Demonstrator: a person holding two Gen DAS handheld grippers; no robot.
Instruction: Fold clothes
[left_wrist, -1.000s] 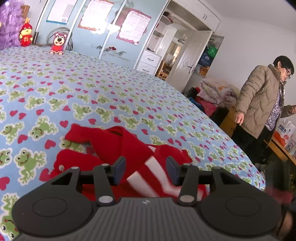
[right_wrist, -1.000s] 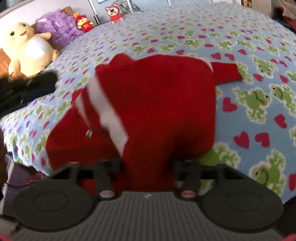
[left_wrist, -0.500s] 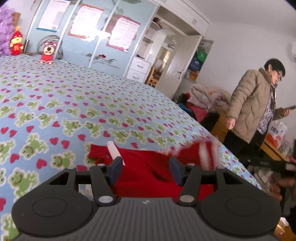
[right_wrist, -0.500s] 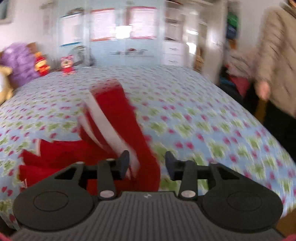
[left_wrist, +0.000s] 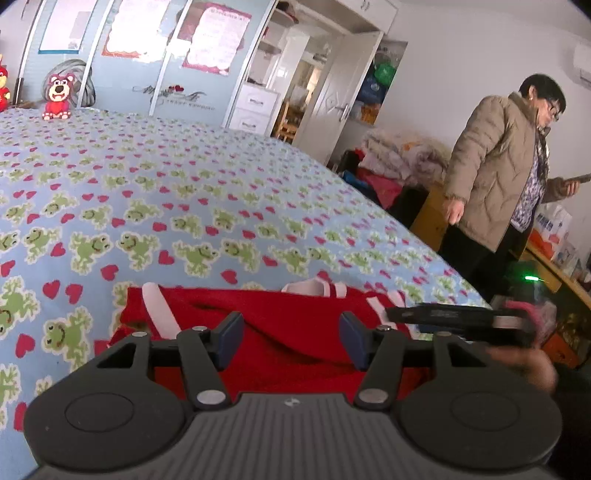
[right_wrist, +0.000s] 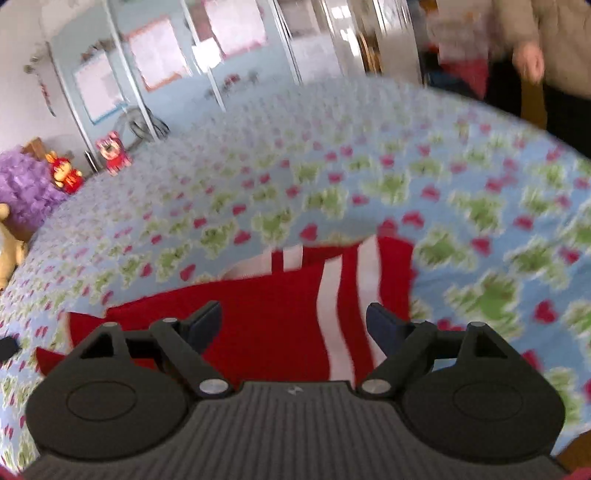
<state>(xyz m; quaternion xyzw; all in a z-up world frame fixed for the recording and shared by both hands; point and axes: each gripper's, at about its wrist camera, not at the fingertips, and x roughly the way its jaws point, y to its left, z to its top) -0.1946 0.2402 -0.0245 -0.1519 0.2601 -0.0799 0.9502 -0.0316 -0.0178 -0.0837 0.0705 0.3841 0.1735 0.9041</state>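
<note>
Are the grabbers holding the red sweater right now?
No. Both the left gripper and the right gripper are open, and the red sweater lies loose on the bed.

Nothing here can be read: the posters (left_wrist: 215, 37) on the wardrobe doors (left_wrist: 147, 59) carry lines of print too small and washed out to make out, and the script decal (left_wrist: 173, 96) below them stays illegible too.

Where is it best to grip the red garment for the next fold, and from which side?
Probably the striped end of the red garment: it lies flat and outermost on the bed. Bring the open right gripper in low from the near side.
</note>
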